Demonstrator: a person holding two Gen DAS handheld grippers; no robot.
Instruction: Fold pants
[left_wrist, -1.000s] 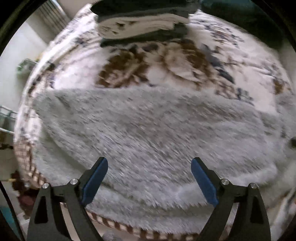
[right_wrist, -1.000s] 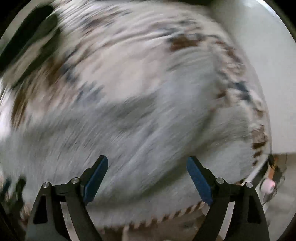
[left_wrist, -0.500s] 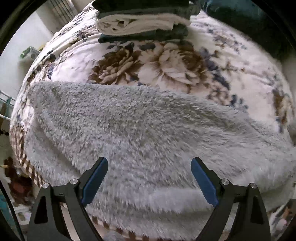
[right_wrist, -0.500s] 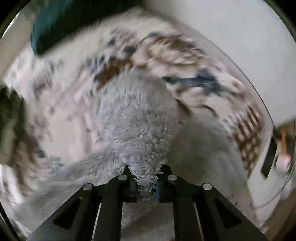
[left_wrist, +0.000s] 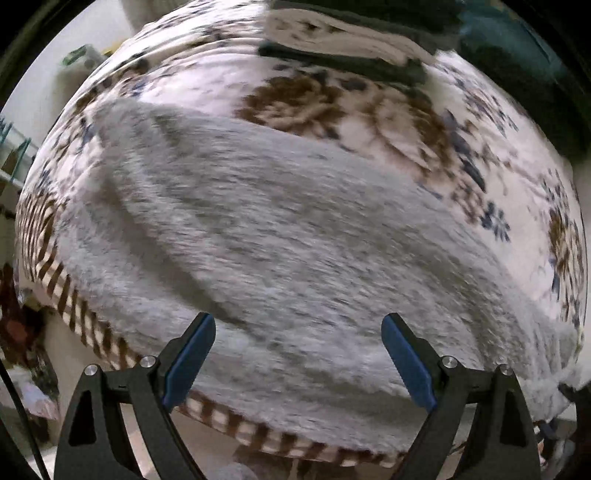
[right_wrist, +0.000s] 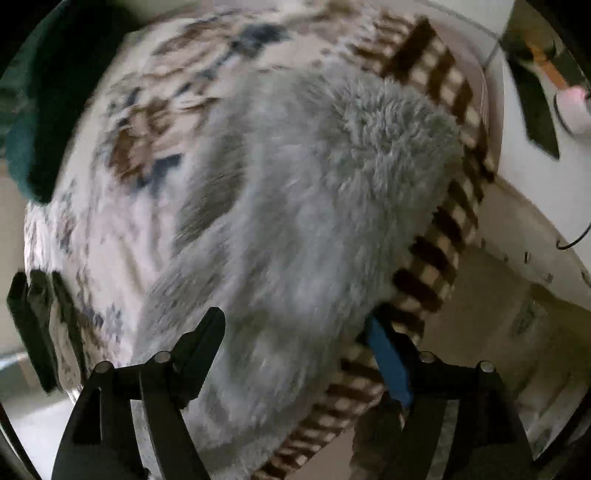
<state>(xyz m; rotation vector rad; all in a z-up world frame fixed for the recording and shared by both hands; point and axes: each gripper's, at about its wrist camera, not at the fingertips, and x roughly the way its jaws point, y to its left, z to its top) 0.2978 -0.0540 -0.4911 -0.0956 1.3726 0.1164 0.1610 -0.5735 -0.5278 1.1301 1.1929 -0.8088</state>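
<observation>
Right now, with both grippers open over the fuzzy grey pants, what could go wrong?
1. The pants reach the checked edge of the blanket; a tug might slide them off the bed.
2. The open right gripper could pinch that blanket border along with the pile.
3. Thick pile may bunch, so the left gripper grabs unevenly.

Ahead of the left gripper (left_wrist: 298, 354) the pants (left_wrist: 295, 236) lie spread across the blanket (left_wrist: 406, 122) on the bed — a stack of folded clothes (left_wrist: 343, 48) sits beyond them at the far side — while before the right gripper (right_wrist: 295, 343) one end of the pants (right_wrist: 314, 192) lies by the blanket's edge (right_wrist: 436, 251).
</observation>
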